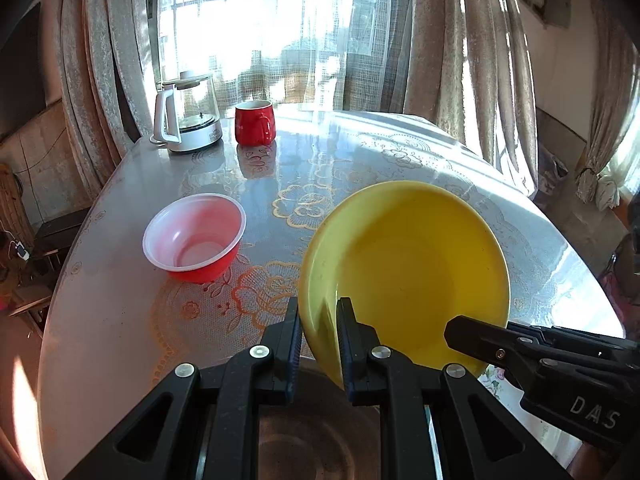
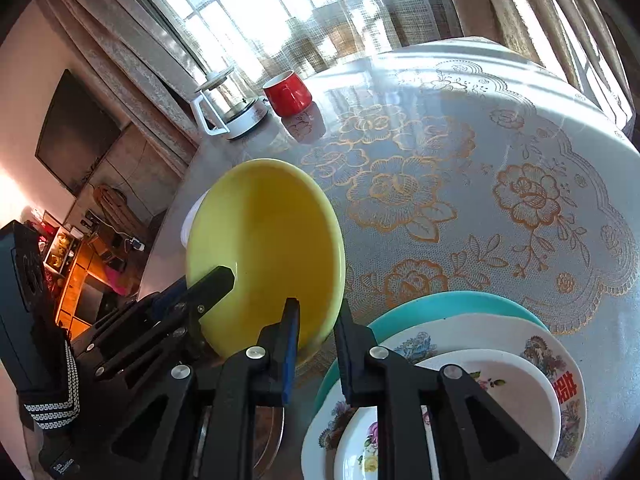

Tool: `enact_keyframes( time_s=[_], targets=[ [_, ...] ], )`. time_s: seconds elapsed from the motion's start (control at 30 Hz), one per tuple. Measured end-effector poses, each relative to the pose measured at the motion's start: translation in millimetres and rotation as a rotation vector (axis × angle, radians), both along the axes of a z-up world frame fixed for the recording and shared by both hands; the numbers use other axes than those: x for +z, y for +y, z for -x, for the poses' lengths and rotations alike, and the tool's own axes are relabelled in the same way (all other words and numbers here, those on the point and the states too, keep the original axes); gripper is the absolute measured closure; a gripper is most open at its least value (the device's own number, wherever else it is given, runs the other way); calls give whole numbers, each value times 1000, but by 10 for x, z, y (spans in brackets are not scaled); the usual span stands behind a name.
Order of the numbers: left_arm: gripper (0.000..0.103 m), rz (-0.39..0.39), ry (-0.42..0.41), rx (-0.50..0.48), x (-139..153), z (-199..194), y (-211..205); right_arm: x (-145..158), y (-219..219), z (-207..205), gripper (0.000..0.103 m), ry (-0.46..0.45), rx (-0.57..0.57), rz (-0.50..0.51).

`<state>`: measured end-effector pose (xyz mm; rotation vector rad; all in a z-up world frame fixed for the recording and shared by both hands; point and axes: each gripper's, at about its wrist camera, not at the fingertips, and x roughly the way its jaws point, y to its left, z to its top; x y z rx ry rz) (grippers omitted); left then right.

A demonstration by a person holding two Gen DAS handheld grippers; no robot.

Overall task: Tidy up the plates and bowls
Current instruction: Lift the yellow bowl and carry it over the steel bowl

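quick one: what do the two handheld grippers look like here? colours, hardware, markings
Both the left gripper and the right gripper are matte black plastic, with angular linkage arms that have triangular cut-outs and round silver pivot screws. The fingers carry blue ribbed pads. The right gripper's body bears white "DAS" lettering; a black-and-white woven strap hangs beside the left one.

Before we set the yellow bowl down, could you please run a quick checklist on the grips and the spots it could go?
1. Left hand-held gripper shut on yellow bowl rim: ok.
2. Right hand-held gripper shut on the rim's other side: ok.
3. Bowl off the table, tilted, looks empty: ok.
4. Red bowl upright and empty, free for nesting: ok.
5. Plate stack near the right hand-held gripper; clearance: cannot tell.
6. Mug and kettle stand far off: ok.
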<state>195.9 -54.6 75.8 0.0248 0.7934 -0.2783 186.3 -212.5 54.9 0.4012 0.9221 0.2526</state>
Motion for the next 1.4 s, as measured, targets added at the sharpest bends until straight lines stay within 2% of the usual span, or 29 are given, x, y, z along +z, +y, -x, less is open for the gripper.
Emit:
enact_keyframes(
  time_s=[0.2, 0.4, 0.6, 0.8, 1.3, 1.4],
  targets=[
    [86, 19, -7, 29, -24, 270, 213, 63, 130, 254, 84, -48, 17, -10],
    [86, 39, 11, 55, -109, 485, 397, 22, 272, 382, 84, -48, 44, -43],
    [86, 40, 28, 79, -219, 675, 549, -116, 392, 454, 84, -7, 78, -70],
    [86, -13, 45, 102, -379, 752, 656, -282, 575, 501, 84, 45, 119, -60],
    [86, 7, 112, 126, -559, 776, 819, -411, 713, 481, 83, 104, 153, -55],
    [86, 2, 121, 133, -583, 783, 841, -426, 762, 478, 80, 109, 165, -48]
  ],
)
